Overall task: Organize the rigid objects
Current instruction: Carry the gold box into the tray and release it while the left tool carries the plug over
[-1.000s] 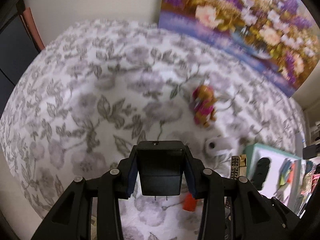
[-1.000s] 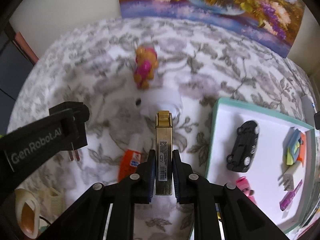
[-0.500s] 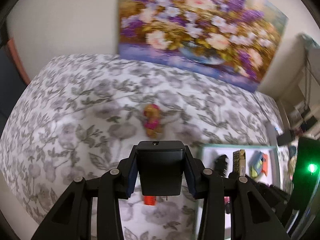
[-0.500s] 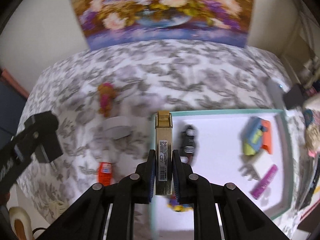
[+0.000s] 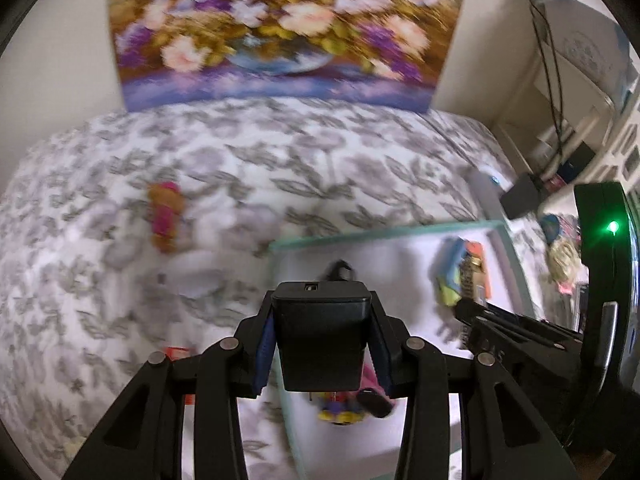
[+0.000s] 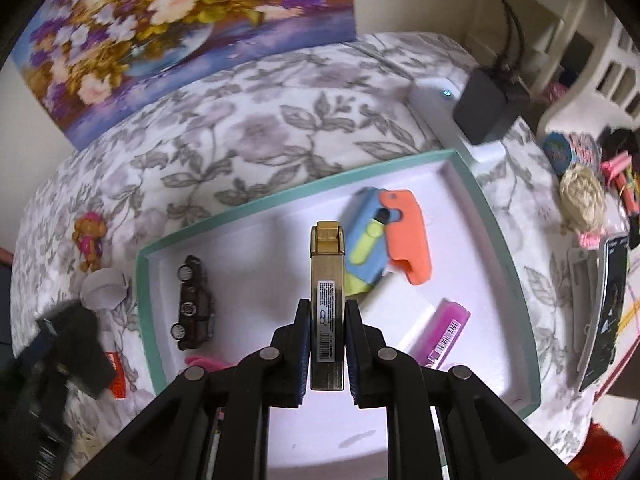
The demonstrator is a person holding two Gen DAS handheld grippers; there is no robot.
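I am looking down on the bed (image 6: 248, 128) with its leaf-print cover, and the teal-rimmed tray (image 6: 496, 232) lying on it fills the middle of the right wrist frame. It is already holding part of the job: a black toy car (image 6: 194, 304) at its left side, a blue, orange and yellow gadget (image 6: 390, 240) toward the upper right, and a pink tube (image 6: 446, 332) at the lower right.

Two items are riding over the tray, by my reading, not yet set down. My left hand-held gripper (image 5: 322, 344) is pinching a black charger block (image 5: 322, 332), and my right hand-held gripper (image 6: 327, 344) is squeezing a slim gold box (image 6: 327, 292).

Off the tray, toward the left of that frame, a small plush figure (image 6: 89, 236), a white round item (image 6: 105, 284) and an orange tube (image 6: 116, 372) are waiting on the bed.
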